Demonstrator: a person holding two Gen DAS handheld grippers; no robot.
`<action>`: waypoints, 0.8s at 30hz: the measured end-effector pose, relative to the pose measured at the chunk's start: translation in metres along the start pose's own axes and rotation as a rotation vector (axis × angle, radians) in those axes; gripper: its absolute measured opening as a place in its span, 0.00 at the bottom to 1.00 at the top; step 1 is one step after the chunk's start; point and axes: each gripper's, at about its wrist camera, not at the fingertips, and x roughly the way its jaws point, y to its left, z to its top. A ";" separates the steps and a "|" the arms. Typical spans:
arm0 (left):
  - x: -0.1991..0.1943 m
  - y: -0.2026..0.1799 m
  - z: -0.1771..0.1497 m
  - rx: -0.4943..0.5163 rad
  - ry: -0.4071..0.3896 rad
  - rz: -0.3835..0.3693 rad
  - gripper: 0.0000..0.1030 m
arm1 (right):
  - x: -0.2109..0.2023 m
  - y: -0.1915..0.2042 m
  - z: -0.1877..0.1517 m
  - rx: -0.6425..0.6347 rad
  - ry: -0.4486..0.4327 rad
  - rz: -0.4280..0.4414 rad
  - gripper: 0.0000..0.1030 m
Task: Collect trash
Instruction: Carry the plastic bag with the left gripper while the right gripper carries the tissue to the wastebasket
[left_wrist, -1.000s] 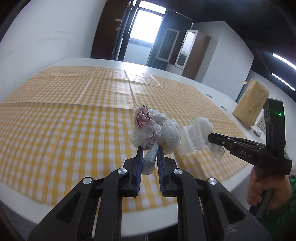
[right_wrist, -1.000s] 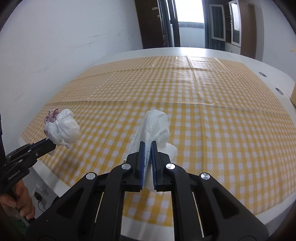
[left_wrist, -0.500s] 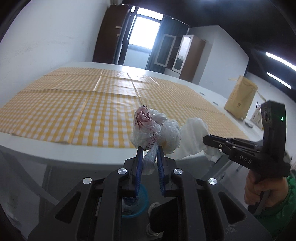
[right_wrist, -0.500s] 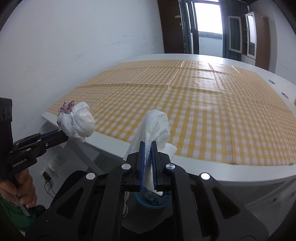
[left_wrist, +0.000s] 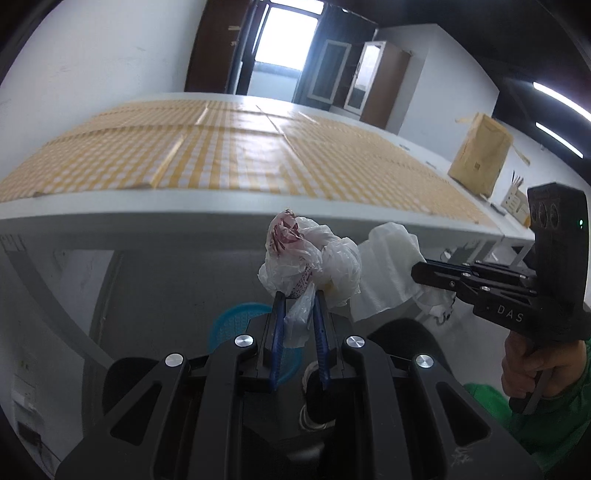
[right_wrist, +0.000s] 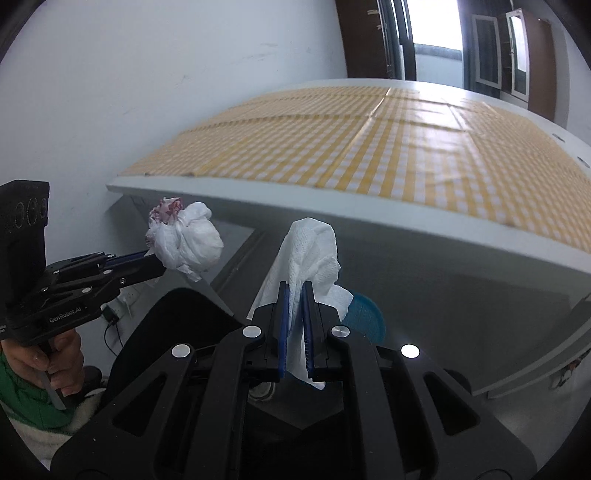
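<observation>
My left gripper (left_wrist: 298, 295) is shut on a crumpled white plastic bag (left_wrist: 314, 258) with red print, held below the table edge. It also shows in the right wrist view (right_wrist: 184, 240), in the left gripper (right_wrist: 157, 264). My right gripper (right_wrist: 294, 286) is shut on a white paper towel (right_wrist: 310, 251), also seen in the left wrist view (left_wrist: 388, 266) to the right of the bag, in the right gripper (left_wrist: 417, 275). A blue basket (left_wrist: 232, 325) lies on the floor under both grippers, mostly hidden; its rim shows in the right wrist view (right_wrist: 365, 314).
The white table (left_wrist: 147, 218) with a yellow checked cloth (right_wrist: 369, 147) is ahead and above the grippers. A brown paper bag (left_wrist: 480, 158) stands at its far right. A black chair (right_wrist: 166, 325) is below, by the person's hand.
Both grippers have dropped from above the tabletop to below the table edge, each keeping its trash. The blue basket has come into view beneath them.
</observation>
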 end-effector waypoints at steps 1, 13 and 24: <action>0.005 0.002 -0.003 -0.005 0.014 0.001 0.14 | 0.004 0.000 -0.005 0.003 0.012 0.002 0.06; 0.103 0.059 -0.037 -0.164 0.224 0.007 0.14 | 0.101 -0.031 -0.049 0.108 0.186 -0.020 0.06; 0.178 0.094 -0.046 -0.262 0.370 0.018 0.14 | 0.185 -0.055 -0.075 0.189 0.340 -0.024 0.06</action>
